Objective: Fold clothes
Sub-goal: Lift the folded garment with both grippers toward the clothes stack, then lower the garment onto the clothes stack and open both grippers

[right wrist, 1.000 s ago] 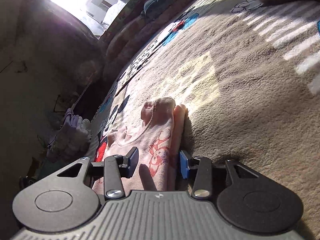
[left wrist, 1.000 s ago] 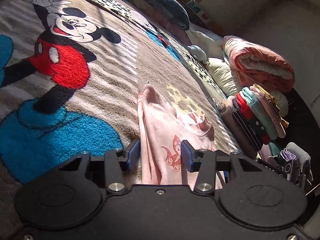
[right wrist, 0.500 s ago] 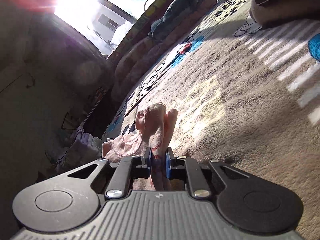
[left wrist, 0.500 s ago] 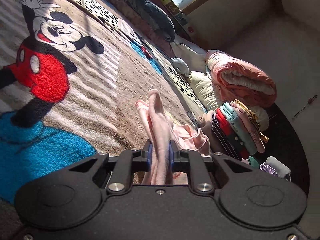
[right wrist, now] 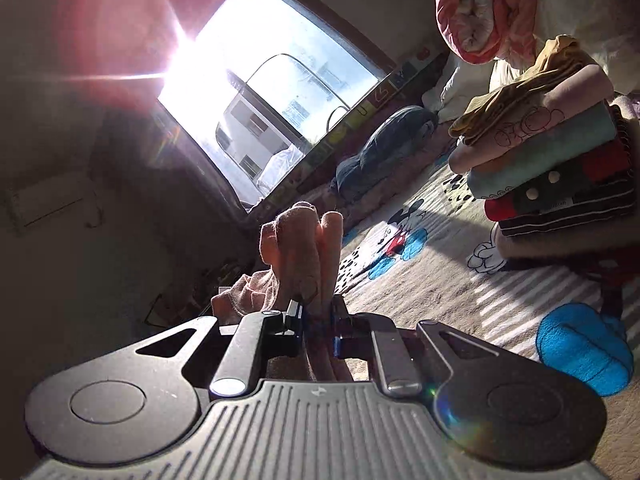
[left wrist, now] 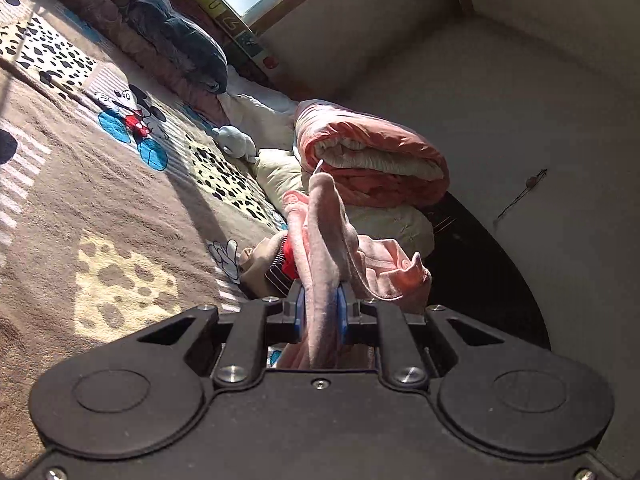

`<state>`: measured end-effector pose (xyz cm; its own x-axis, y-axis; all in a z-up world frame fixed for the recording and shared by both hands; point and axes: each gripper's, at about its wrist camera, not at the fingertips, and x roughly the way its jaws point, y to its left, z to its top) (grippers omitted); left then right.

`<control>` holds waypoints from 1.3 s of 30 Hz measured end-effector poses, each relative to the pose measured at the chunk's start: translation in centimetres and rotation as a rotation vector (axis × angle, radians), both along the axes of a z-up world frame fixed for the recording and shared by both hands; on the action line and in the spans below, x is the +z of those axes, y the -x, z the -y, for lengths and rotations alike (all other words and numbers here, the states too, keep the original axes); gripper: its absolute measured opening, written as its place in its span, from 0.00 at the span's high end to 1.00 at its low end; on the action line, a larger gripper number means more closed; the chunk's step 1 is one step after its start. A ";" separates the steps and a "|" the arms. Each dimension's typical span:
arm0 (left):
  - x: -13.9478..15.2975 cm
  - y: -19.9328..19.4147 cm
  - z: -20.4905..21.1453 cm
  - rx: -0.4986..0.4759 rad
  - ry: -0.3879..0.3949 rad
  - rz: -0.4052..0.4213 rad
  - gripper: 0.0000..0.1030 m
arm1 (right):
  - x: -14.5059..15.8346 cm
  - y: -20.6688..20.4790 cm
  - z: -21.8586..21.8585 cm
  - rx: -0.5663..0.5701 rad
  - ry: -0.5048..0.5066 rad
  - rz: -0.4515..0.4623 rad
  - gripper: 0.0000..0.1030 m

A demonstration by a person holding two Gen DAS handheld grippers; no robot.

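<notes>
Pink knit fabric fills the centre of both wrist views: a small pink garment (left wrist: 320,240) is pinched in each tool. Left gripper (left wrist: 320,312), jaws clenched on a bunched fold of the garment, blue pads pressed against the cloth on either side; the fold stands up past the fingertips toward 12 o'clock, and a looser part with a collar-like edge droops off toward 3 o'clock. Right gripper (right wrist: 318,320), jaws likewise clamped on the pink garment (right wrist: 300,248), a rounded wad of cloth rising above the pads, more of it slumping toward 9 o'clock. Garment appears lifted clear of the Mickey Mouse blanket (left wrist: 120,184) below, brown plush with blue and red cartoon patches and spotted panels. In the right view, a stack of folded clothes (right wrist: 560,160) sits at 2 o'clock on the blanket: yellow on top, then pale pink, teal, red and dark striped layers. In the left view that stack is mostly hidden behind the held cloth. A rolled pink quilt (left wrist: 368,152) lies at 1 o'clock over pale pillows; a small grey plush toy (left wrist: 236,142) rests at 11 o'clock beside them. Bright window (right wrist: 272,92) at 11 o'clock in the right view, strong glare washing out its left edge.
</notes>
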<state>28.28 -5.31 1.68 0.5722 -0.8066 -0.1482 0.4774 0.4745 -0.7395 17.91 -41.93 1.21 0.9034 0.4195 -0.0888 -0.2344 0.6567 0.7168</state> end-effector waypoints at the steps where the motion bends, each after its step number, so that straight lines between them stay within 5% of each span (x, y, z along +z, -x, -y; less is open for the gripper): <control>1: 0.9 -0.6 1.2 -0.015 0.003 0.010 0.86 | 1.0 -0.2 1.3 -0.018 0.002 0.010 0.85; 8: 7.1 -7.2 11.0 -0.120 0.073 0.031 0.86 | 7.5 -2.9 10.1 -0.146 0.014 0.071 0.85; 14: 9.5 -13.3 18.3 -0.179 0.077 0.035 0.86 | 9.3 -6.5 16.1 -0.216 0.034 0.067 0.85; 20: 9.2 -17.8 23.5 -0.215 0.035 0.011 0.87 | 8.3 -9.7 19.4 -0.272 0.047 0.020 0.85; 30: 6.4 -23.2 27.4 -0.208 -0.094 -0.032 0.87 | 3.4 -14.8 22.1 -0.339 -0.039 -0.189 0.85; 33: 5.5 -24.2 28.8 -0.164 -0.209 -0.026 0.86 | 2.6 -15.9 22.4 -0.381 0.006 -0.240 0.82; 35: 5.6 -22.9 28.7 -0.110 -0.307 0.064 0.86 | 3.0 -15.4 22.2 -0.413 0.054 -0.211 0.75; 39: 5.7 -18.3 27.0 -0.066 -0.362 0.302 0.86 | 4.5 -13.2 19.7 -0.408 0.191 -0.103 0.71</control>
